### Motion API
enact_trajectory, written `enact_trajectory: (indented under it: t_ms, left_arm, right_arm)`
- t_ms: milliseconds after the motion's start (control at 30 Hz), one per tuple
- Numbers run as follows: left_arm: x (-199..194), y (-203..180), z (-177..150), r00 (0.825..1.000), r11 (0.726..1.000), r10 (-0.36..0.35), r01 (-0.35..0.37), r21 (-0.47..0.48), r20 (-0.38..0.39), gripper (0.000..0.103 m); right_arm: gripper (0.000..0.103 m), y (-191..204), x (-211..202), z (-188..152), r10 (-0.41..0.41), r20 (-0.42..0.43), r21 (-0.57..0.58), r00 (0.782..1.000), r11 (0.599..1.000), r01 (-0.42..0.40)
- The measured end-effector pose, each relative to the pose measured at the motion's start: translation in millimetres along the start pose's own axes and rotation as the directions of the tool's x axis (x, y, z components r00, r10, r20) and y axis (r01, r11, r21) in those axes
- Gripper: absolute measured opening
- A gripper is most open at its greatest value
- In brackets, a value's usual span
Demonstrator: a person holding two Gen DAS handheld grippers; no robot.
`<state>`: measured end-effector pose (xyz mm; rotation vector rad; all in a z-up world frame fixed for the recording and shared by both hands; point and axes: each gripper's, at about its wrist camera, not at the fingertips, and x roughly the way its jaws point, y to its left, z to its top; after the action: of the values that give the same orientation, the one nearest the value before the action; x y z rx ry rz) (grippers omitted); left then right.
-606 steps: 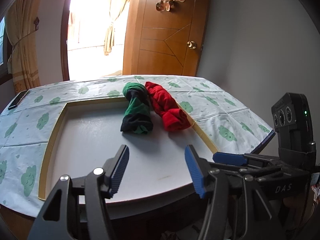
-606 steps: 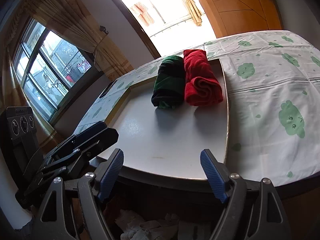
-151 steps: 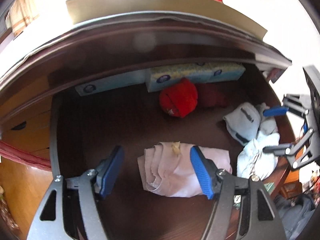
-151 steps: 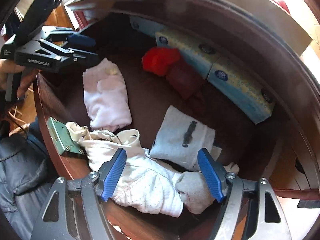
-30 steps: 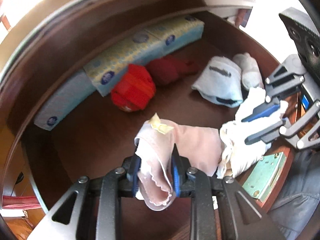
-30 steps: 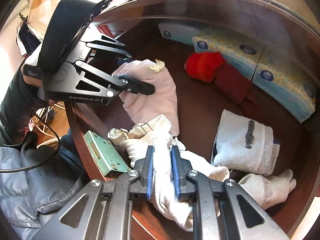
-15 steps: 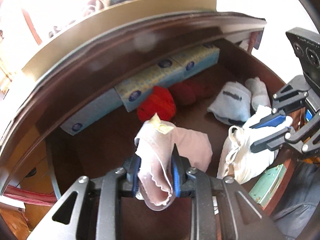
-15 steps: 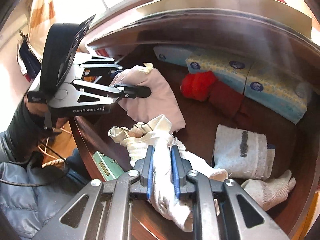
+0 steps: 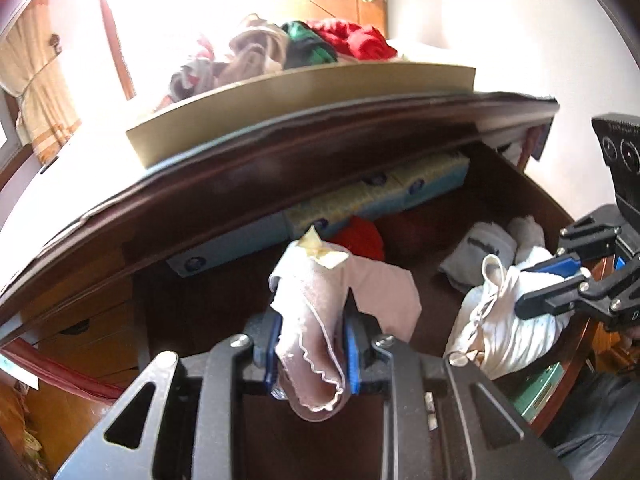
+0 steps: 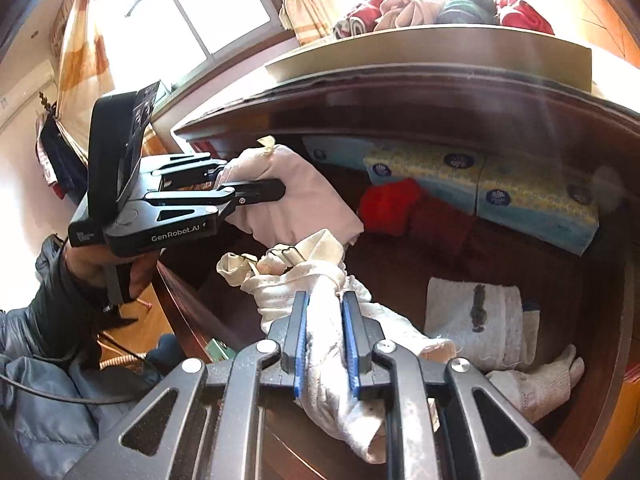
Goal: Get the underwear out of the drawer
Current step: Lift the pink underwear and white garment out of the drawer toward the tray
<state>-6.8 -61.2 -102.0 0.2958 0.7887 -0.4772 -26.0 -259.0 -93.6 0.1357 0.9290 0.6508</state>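
Note:
My left gripper (image 9: 310, 320) is shut on pale pink underwear (image 9: 320, 284) with a scalloped hem, lifted above the floor of the open dark wooden drawer (image 9: 472, 208). In the right wrist view the same pink underwear (image 10: 296, 196) hangs from the left gripper (image 10: 256, 188) at the left. My right gripper (image 10: 323, 312) is shut on a white bunched garment (image 10: 320, 276), raised over the drawer's front edge. From the left wrist view that white garment (image 9: 496, 320) and the right gripper (image 9: 548, 284) sit at the right.
Inside the drawer lie a red roll (image 10: 390, 204), tissue packs (image 10: 480, 184) along the back, a folded white piece (image 10: 476, 316) and a white sock (image 10: 540, 384). A tray (image 9: 304, 96) on the table top holds rolled clothes (image 9: 320, 44). A person's sleeve (image 10: 44, 320) is at the left.
Both grippers have risen with their garments and tilted up; the table top, tray and room beyond have come into view above the drawer.

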Motion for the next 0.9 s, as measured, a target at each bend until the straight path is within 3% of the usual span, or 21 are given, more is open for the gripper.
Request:
enact_trajectory:
  t_ms: [500,900]
  left_arm:
    - [-15,9,-3,0.992,0.995,0.059,-0.050,-0.086,0.111,0.023]
    - [-32,2,1,0.973,0.989,0.115,-0.094,-0.110,0.201,0.023]
  right_arm:
    - [0.018,-12,-41,-6,0.006,0.106,0.039,0.994,0.999,-0.010]
    - [0.018,-15,-67,-14,-0.006,0.188,0.064,0.982,0.998,-0.006]
